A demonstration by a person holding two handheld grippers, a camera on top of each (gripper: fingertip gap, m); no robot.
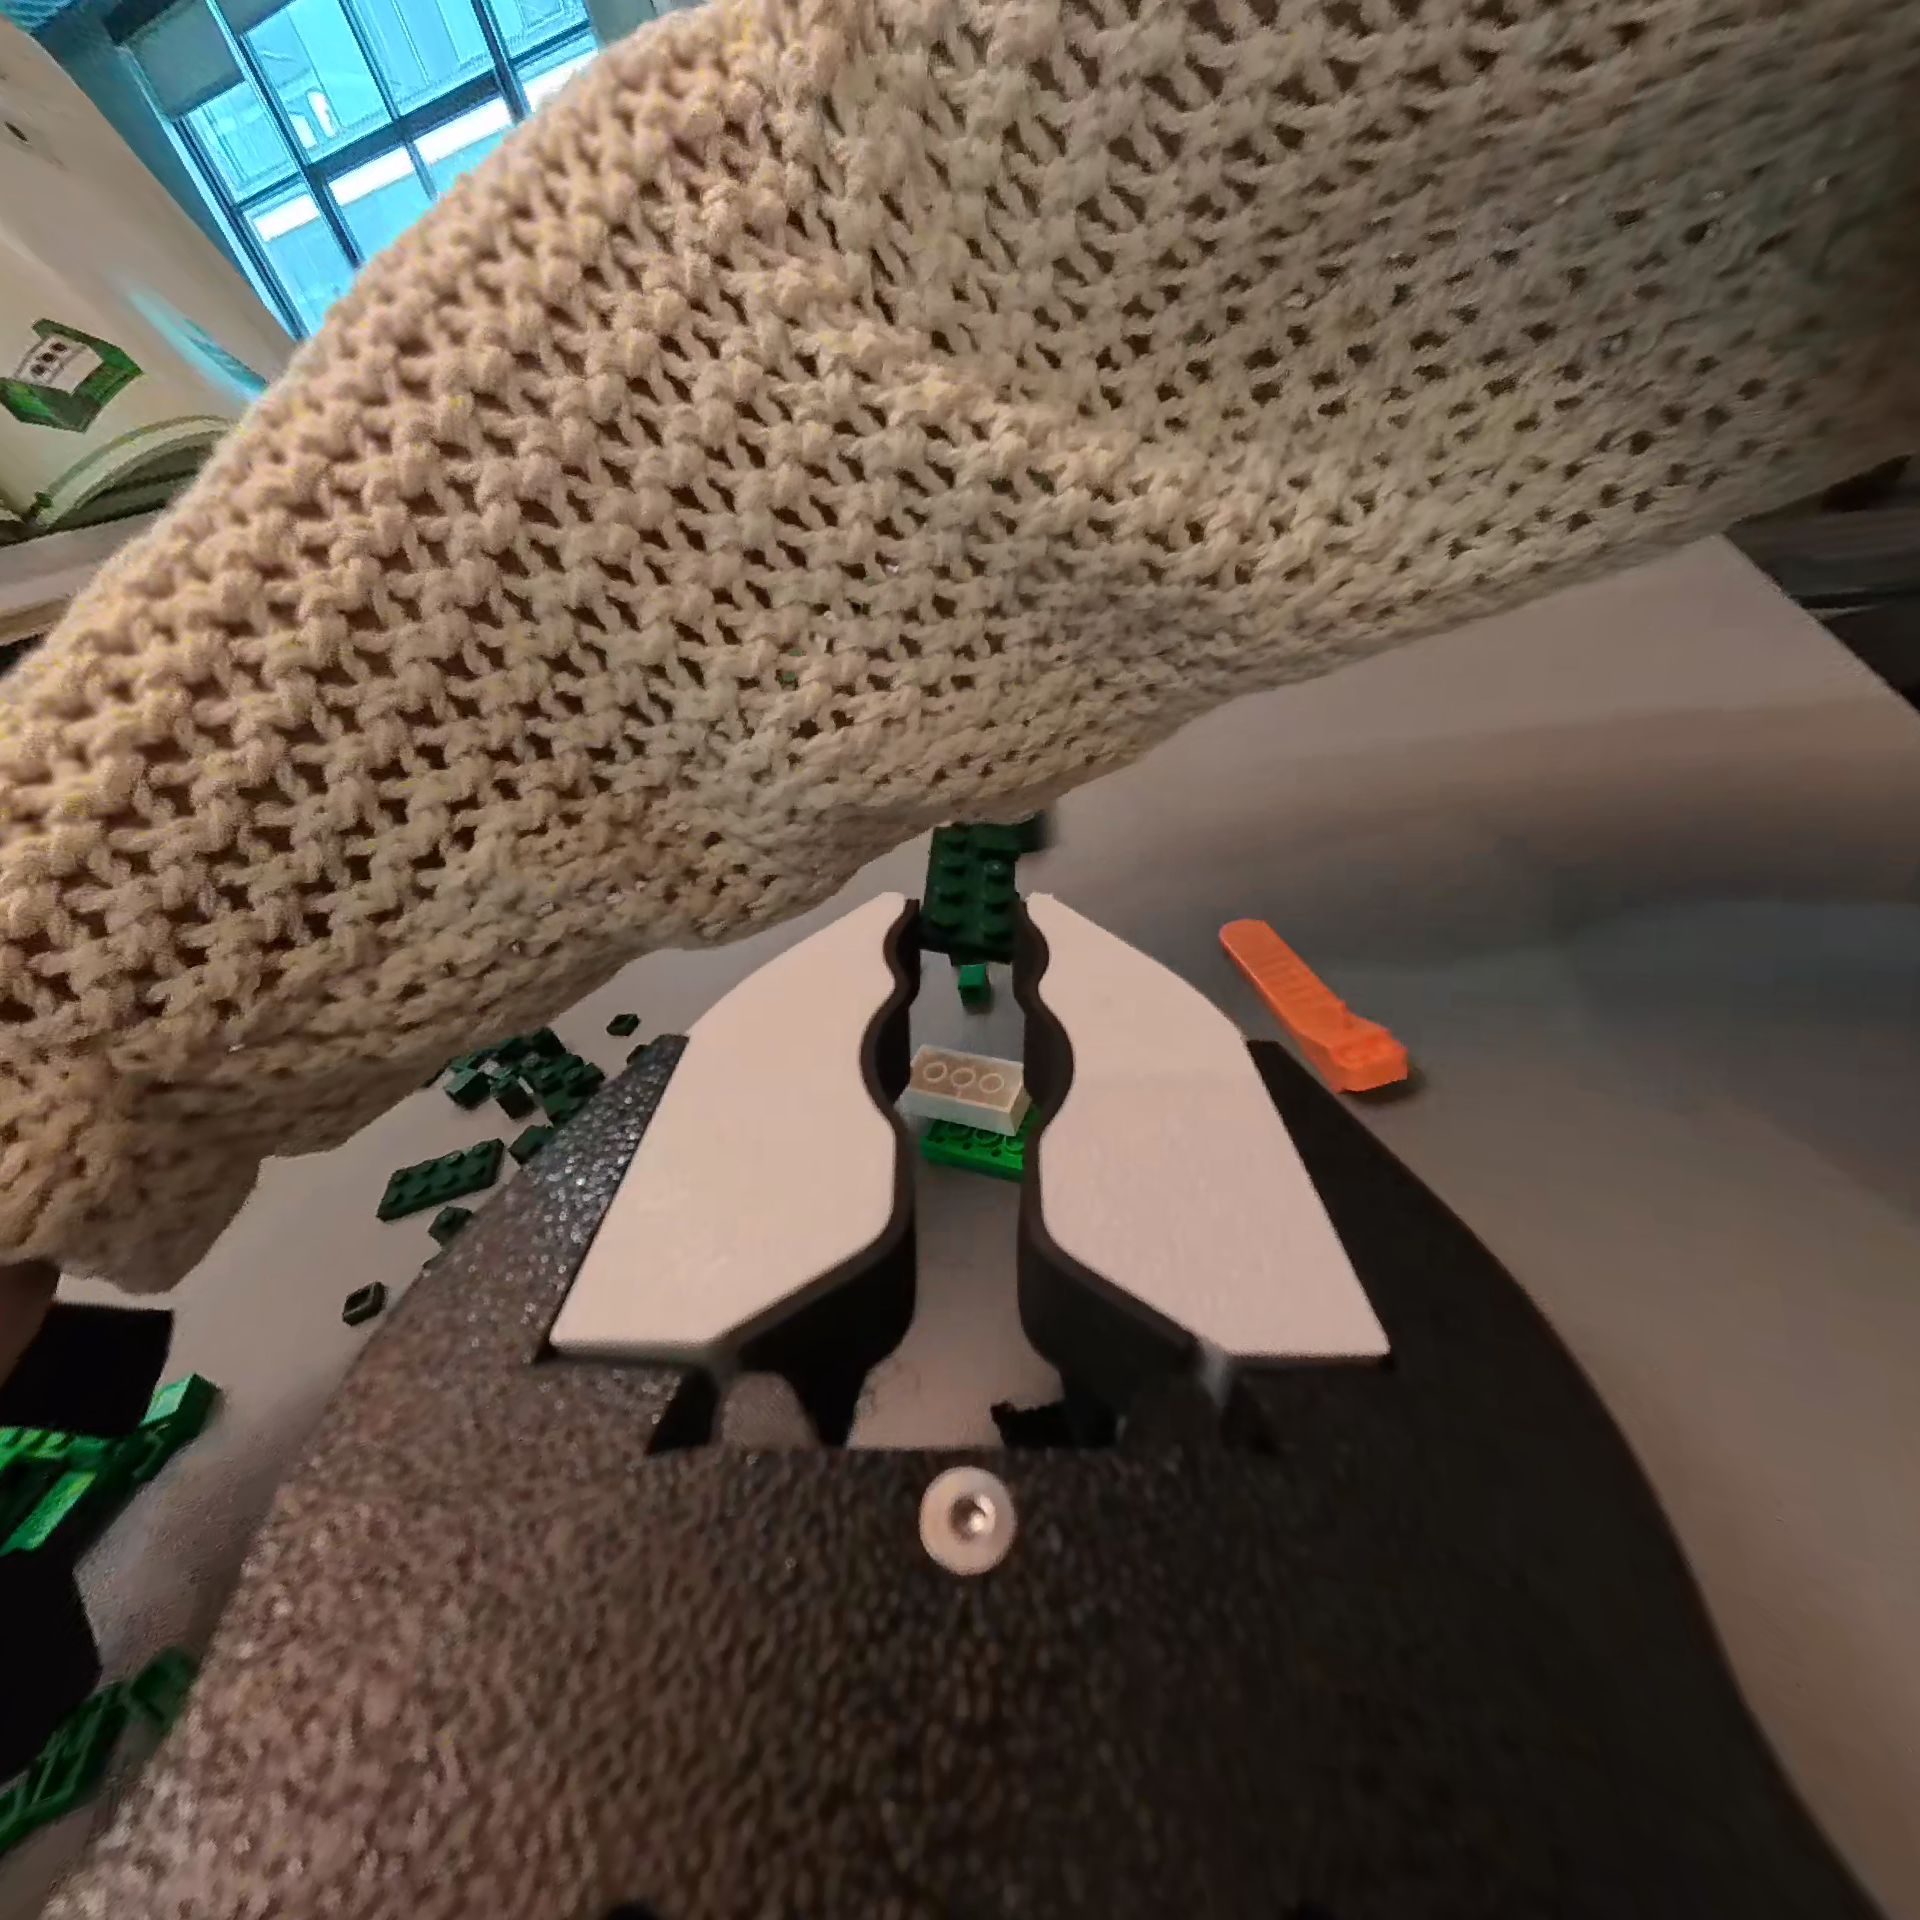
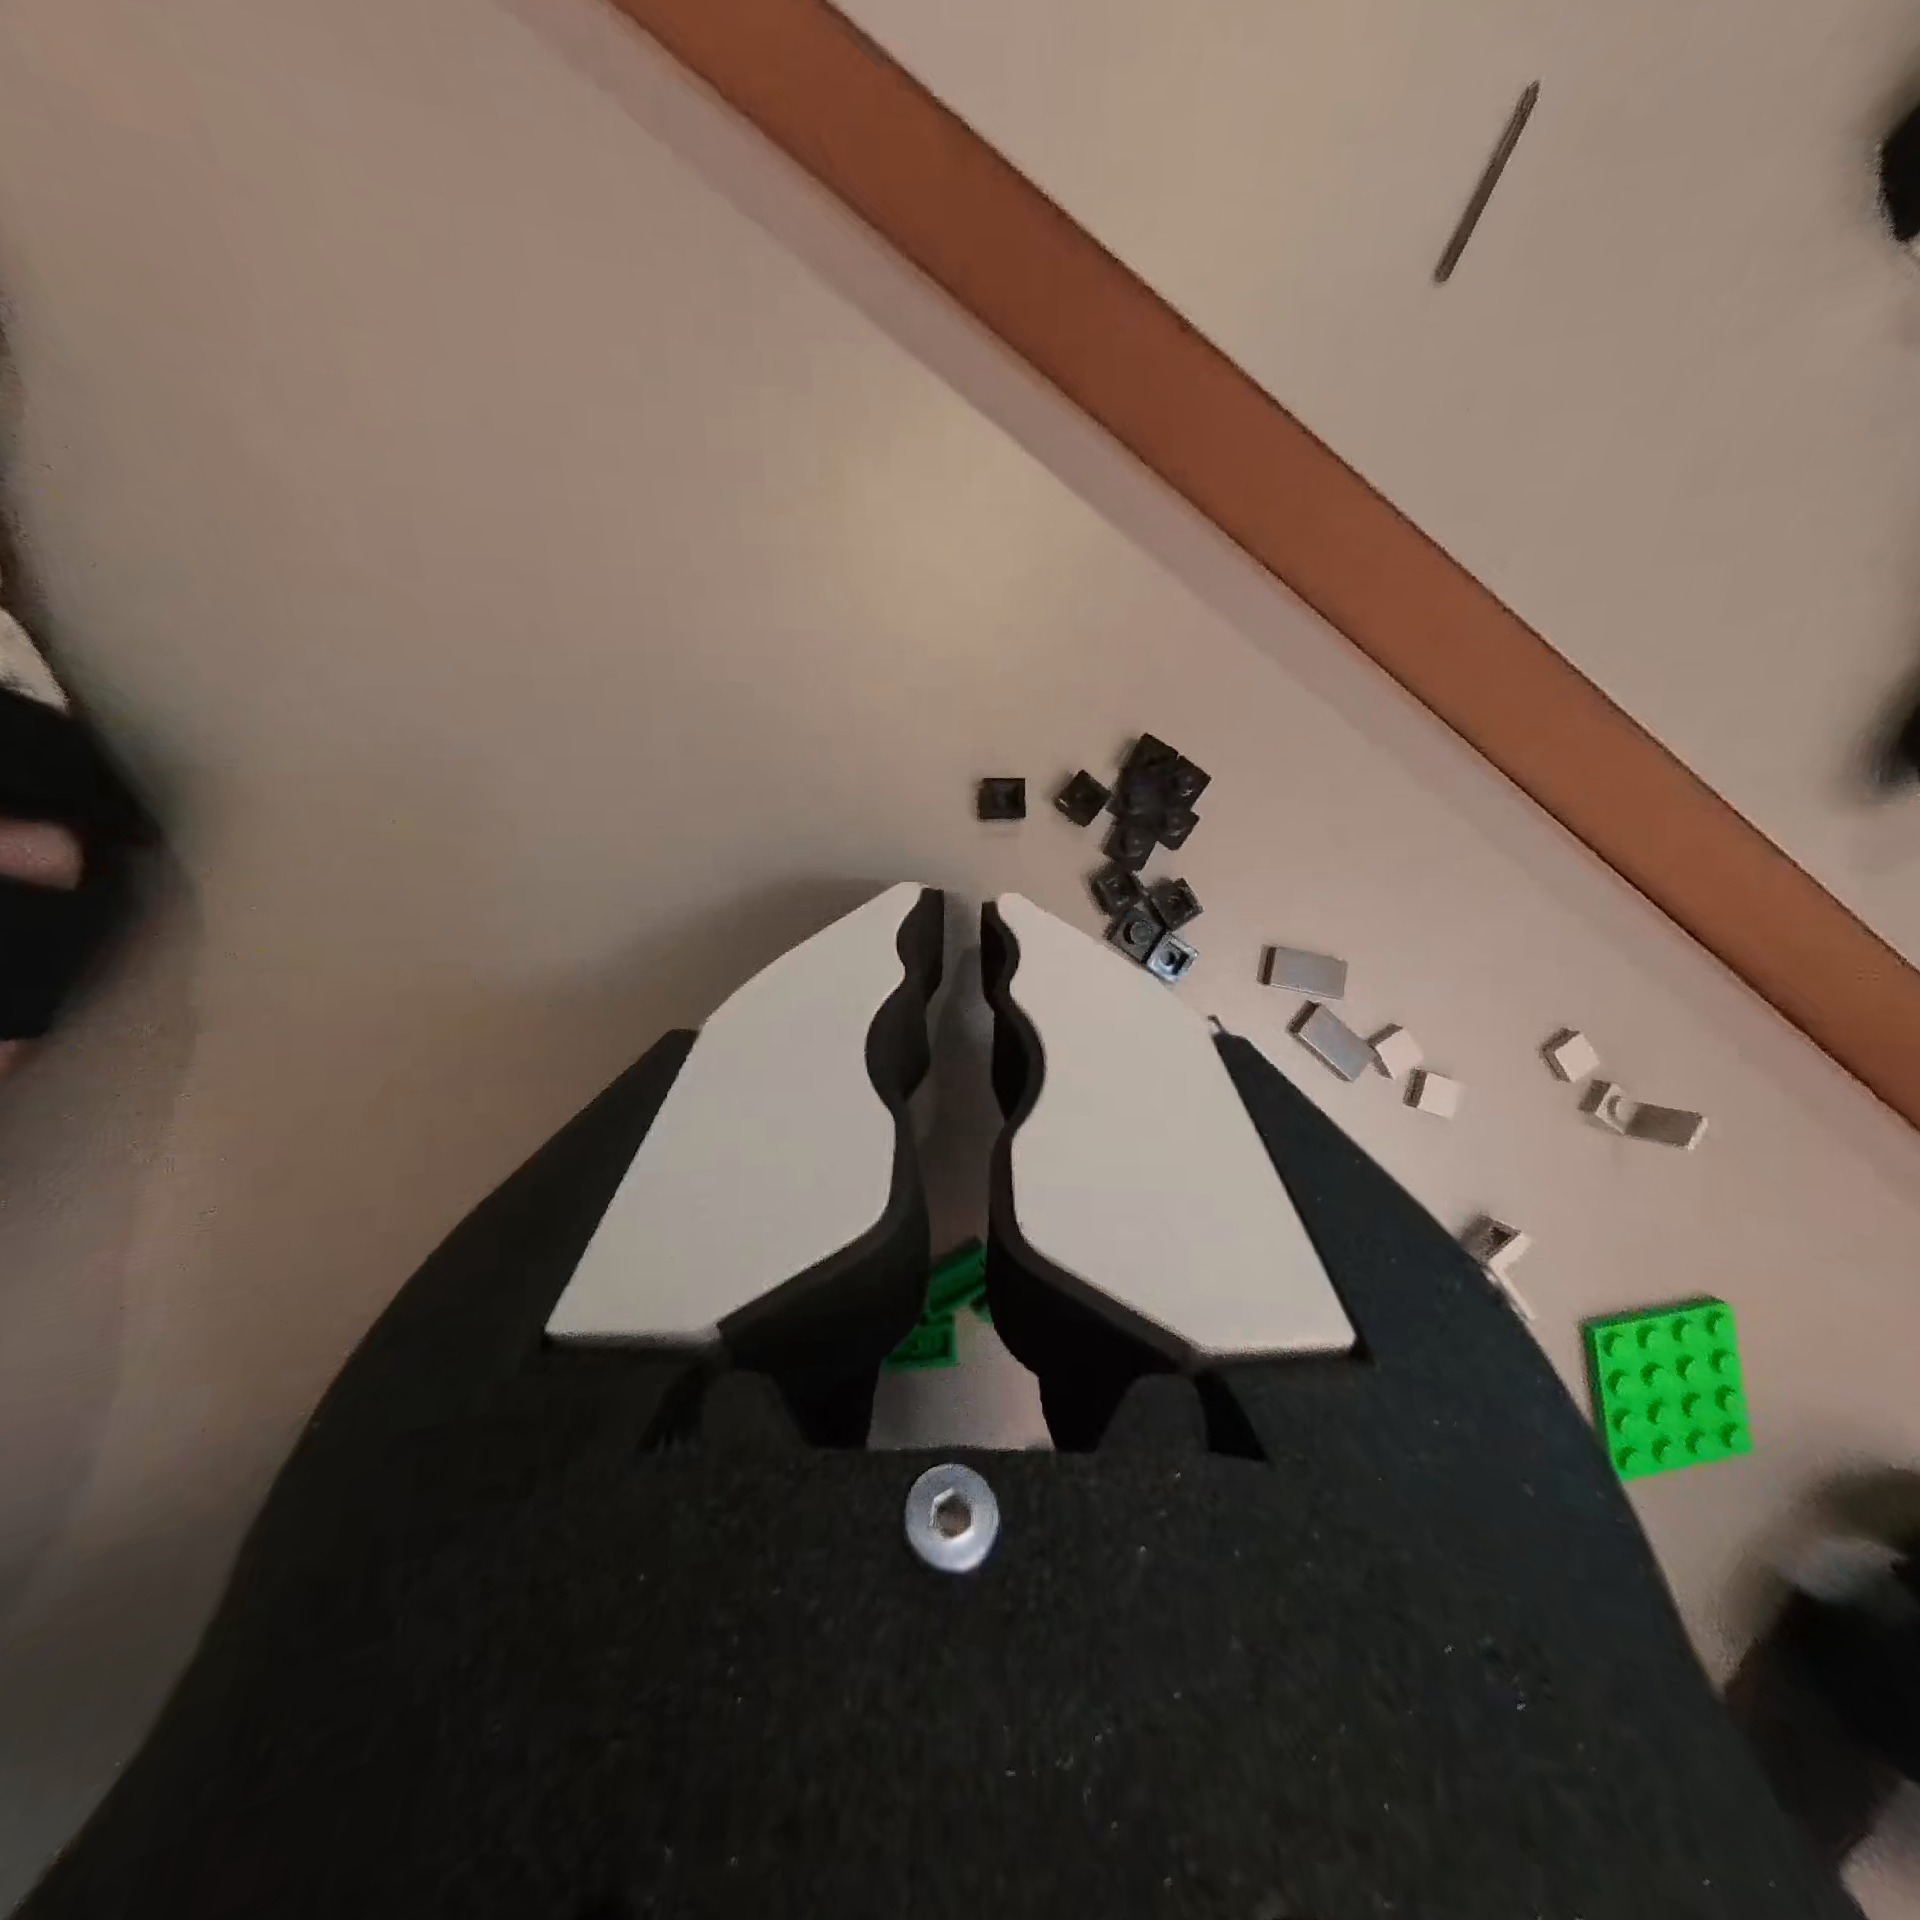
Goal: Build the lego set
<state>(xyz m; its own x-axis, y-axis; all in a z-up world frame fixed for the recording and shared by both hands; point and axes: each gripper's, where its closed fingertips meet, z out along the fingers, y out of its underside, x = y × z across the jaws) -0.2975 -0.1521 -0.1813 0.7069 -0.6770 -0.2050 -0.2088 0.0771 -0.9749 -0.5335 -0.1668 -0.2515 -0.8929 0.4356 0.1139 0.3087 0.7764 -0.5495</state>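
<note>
L gripper (image 1: 968, 925): jaws narrow gap, dark green plate assembly (image 1: 971, 894) sits right between the tips at 12 o'clock. Looks pinched, but the knit sleeve (image 1: 935, 416) covers its top, so contact can't be confirmed. Below it on the table (image 1: 1558, 831), seen thru the jaw gap: white brick (image 1: 968, 1086) stacked on a bright green plate (image 1: 977, 1143). Orange brick separator (image 1: 1314, 1008) at 2 o'clock, well apart. Loose dark green bits (image 1: 499, 1081) at 9 o'clock, instruction booklet (image 1: 94, 416) far at 10.

R gripper (image 2: 963, 909): nearly closed, thin slit, nothing seen in it. Frame blurred, so prob moving. Black small pieces (image 2: 1143, 842) just beside the tips at 1 o'clock, white/grey tiles (image 2: 1351, 1029) at 3, green square plate (image 2: 1668, 1387) at 4. Bit of green piece (image 2: 951, 1299) under the jaws.

Step, my guess: R fetching next part, L holding the sub-assy. To do well: open R wider before descent, pick one piece off the pile edge and not the clump, grip by its sides, keep L steady + level, get the sleeve clear of L cam.
</note>
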